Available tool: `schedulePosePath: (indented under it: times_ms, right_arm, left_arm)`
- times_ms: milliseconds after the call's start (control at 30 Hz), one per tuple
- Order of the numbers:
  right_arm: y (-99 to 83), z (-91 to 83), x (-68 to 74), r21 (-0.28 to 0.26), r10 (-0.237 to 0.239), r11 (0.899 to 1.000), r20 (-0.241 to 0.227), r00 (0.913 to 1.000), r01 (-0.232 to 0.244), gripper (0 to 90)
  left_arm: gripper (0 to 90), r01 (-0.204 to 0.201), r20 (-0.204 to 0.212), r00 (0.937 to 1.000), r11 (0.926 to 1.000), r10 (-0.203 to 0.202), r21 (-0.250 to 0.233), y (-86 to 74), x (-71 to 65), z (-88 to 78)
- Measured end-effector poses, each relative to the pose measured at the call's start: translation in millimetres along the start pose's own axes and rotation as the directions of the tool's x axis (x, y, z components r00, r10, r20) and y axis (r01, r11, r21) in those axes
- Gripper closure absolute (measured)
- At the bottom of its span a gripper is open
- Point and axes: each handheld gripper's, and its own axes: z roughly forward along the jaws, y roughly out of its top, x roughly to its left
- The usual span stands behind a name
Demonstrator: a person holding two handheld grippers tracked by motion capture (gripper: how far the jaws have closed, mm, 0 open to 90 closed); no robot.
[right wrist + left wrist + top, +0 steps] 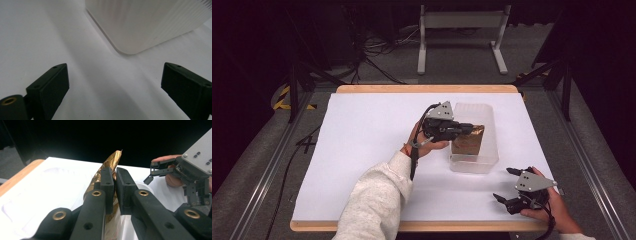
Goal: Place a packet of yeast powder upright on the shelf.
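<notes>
The left gripper (469,128) pinches a gold foil packet (468,140), its jaws nearly shut on the packet's upper edge. The packet sits in a clear plastic tub (490,116) right of the tabletop's (362,130) middle, probably resting on the tub's floor. The right gripper (504,184) rests near the front right corner, jaws wide apart and holding nothing.

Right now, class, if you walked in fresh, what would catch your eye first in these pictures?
The shiny gold foil bag stands out first, pinched by the left gripper over the clear plastic bin at mid-table. Next, the right gripper rests with jaws wide apart on the white table near its front right corner.
</notes>
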Motion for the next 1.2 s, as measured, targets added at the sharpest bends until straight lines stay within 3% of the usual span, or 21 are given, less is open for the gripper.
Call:
schedulePosePath:
  times_ms: [200,500,667,833,1200]
  right_arm:
    - [0.2,0.3,-0.3,0.000,0.001,1.000,0.001,1.0000,-0.001,8.3]
    - [0.6,0.8,-0.4,0.001,0.001,1.000,-0.001,1.0000,-0.001,8.3]
    - [0.7,1.5,-0.3,0.004,0.001,1.000,-0.003,1.0000,-0.001,8.4]
    - [1.1,2.1,-0.4,0.004,0.001,1.000,-0.003,1.0000,-0.001,8.4]
    - [2.2,2.1,-0.2,-0.001,-0.001,1.000,-0.003,1.0000,0.001,8.4]
  left_arm:
    - [80.2,-0.038,-0.039,0.9985,0.9989,0.039,0.026,5.1,-5.6,-2.8]
    - [74.3,-0.049,-0.078,0.9955,0.9976,0.053,0.050,8.1,-8.4,-7.0]
    - [66.8,-0.054,-0.081,0.9951,0.9980,0.056,0.034,8.3,-9.4,-10.4]
    - [57.8,-0.054,-0.113,0.9919,0.9980,0.058,0.034,9.4,-10.1,-15.6]
    - [51.5,-0.068,-0.141,0.9869,0.9954,0.077,0.067,10.3,-13.2,-21.7]
